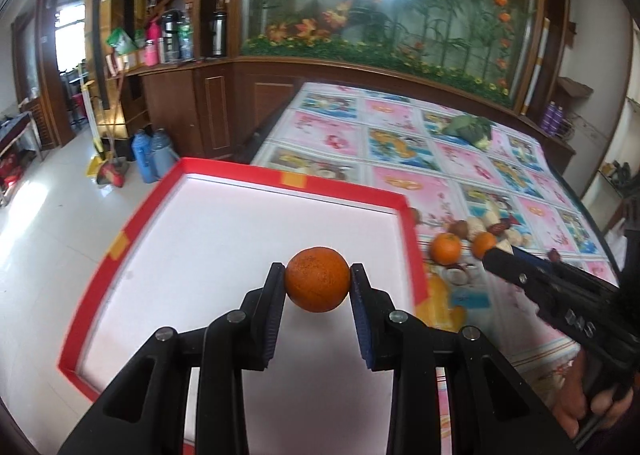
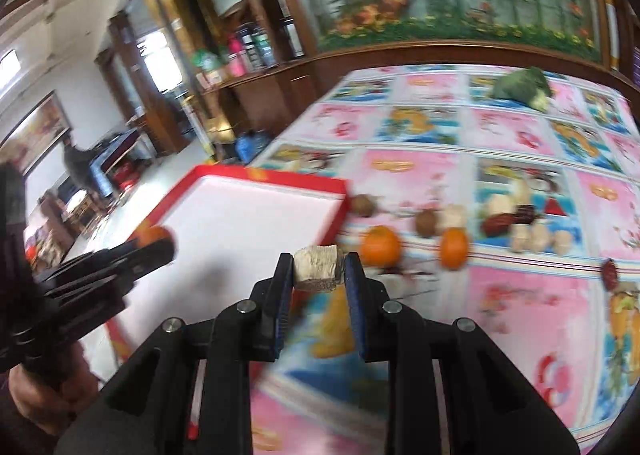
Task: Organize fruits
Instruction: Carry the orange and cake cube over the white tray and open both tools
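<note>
Oranges are the main sortable fruit. One orange sits clamped between the pads of the left gripper, held above the white floor of the red-rimmed tray; no contact with the tray floor is visible, so it reads as carried, probably on the way to being set down. The grip is across the widest part of the fruit, which keeps a round thing from squirting out.

Right gripper is clenched on a pale, rough-cut chunk, brownish on its underside; what kind of food it is cannot be told. It hangs near the tray's right edge, over the patterned tablecloth. Right wrist view is motion-blurred, so the hand is likely mid-swing toward the tray.

Two more oranges lie on the cloth just beside the tray's right wall, apart from each other. Behind them is a loose row: brown round fruits, pale chunks, dark red date-like pieces. A leafy green vegetable lies well apart at the far side.

Tray floor looks bare in both views apart from what hangs over it, so the sorting seems barely begun. Tray sits at the table's left edge with the pile to its right, so each hand has a short reach. Risk: both grippers converge on one tray and could bump.
</note>
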The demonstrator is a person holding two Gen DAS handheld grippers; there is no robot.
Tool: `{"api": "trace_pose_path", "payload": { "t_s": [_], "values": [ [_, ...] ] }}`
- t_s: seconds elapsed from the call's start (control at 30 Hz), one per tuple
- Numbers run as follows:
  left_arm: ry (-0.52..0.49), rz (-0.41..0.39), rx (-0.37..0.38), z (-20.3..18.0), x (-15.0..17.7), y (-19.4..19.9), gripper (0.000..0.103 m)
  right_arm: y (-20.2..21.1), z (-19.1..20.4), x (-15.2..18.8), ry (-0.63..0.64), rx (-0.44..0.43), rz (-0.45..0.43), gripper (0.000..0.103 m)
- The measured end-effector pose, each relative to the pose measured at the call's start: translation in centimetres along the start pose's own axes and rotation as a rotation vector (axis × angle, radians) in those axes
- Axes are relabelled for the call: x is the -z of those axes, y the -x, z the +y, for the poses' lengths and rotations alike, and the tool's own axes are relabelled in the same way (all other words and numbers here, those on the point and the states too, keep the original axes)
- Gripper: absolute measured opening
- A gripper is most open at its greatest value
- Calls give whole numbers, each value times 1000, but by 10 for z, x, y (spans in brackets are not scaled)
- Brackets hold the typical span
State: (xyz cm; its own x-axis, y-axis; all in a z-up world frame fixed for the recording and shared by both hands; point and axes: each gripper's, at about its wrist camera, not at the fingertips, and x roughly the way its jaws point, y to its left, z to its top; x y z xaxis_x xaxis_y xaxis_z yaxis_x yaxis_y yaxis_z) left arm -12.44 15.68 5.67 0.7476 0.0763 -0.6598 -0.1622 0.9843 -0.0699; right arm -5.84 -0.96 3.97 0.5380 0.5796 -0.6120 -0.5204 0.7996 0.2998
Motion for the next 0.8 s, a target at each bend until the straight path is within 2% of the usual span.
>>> {"api": "trace_pose_path", "payload": {
  "t_s": [0.13, 0.27, 0.47, 0.7, 0.8],
  "values": [
    [15, 16, -66, 21, 4, -4, 32, -19, 39, 10, 59, -80, 65, 28],
    [28, 39, -113, 37, 10, -8, 32, -39, 63, 20, 99, -99, 122, 28],
    [23, 54, -175, 50, 14, -12, 32, -51, 73, 28, 106, -80, 161, 28],
    [6, 90, -200, 52, 20, -21, 33, -63, 72, 35, 90, -48, 214, 28],
    [8, 93, -218, 53, 20, -20, 37, -61, 73, 36, 96, -50, 226, 31]
  ]
}}
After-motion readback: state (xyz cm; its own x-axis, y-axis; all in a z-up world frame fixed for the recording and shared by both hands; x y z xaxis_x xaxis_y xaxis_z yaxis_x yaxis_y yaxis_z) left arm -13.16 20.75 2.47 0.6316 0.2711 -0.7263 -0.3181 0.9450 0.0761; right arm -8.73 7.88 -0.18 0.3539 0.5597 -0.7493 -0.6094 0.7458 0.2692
